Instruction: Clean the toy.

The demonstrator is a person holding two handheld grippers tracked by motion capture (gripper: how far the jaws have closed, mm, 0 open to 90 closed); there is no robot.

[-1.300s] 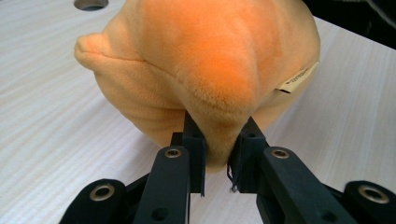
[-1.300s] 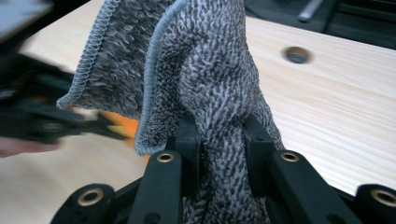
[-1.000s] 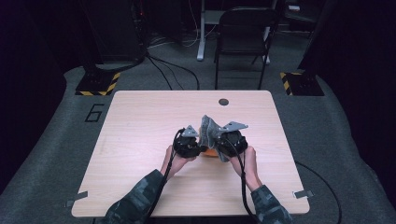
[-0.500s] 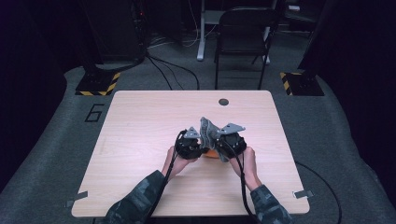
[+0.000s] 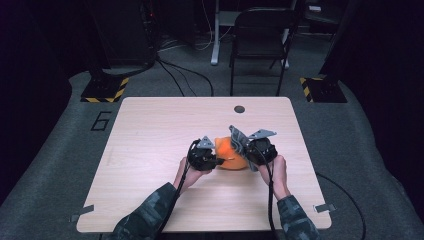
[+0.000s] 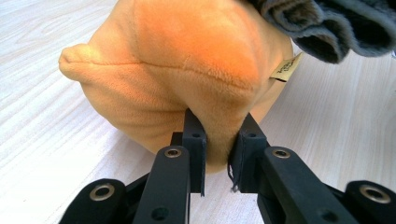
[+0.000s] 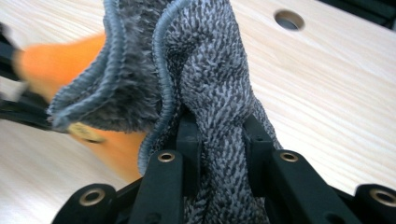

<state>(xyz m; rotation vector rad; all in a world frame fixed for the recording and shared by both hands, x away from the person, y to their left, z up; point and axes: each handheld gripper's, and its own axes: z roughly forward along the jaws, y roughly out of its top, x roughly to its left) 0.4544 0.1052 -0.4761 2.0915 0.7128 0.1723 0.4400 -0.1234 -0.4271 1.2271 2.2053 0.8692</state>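
Dark floor and shadowed clutter ring a pale wooden table (image 5: 150, 130): one folding chair (image 5: 260, 35) stands beyond its far edge, cables trail across the grey carpet, and two yellow-and-black striped blocks sit at the left and right. One round hole (image 5: 239, 108) is cut near the table's far edge. Near the middle of the table lies one orange plush toy (image 5: 227, 150), with one grey cloth (image 5: 239, 139) draped against its right side. A person's two camouflage sleeves come in from the near edge, each hand carrying a gripper. From above, the left gripper (image 5: 212, 160) and right gripper (image 5: 247, 150) sit close on either side of the toy, but their jaws are too small to read there. The left gripper view makes it plain: the left gripper (image 6: 217, 149) is clenched on a fold of the orange plush toy (image 6: 187, 60), and a small tan label (image 6: 286, 69) hangs from the toy's side. The right gripper view shows the right gripper (image 7: 219, 140) pinching a bunched fold of the grey cloth (image 7: 205, 70), its looped weave clear, with the toy blurred behind.
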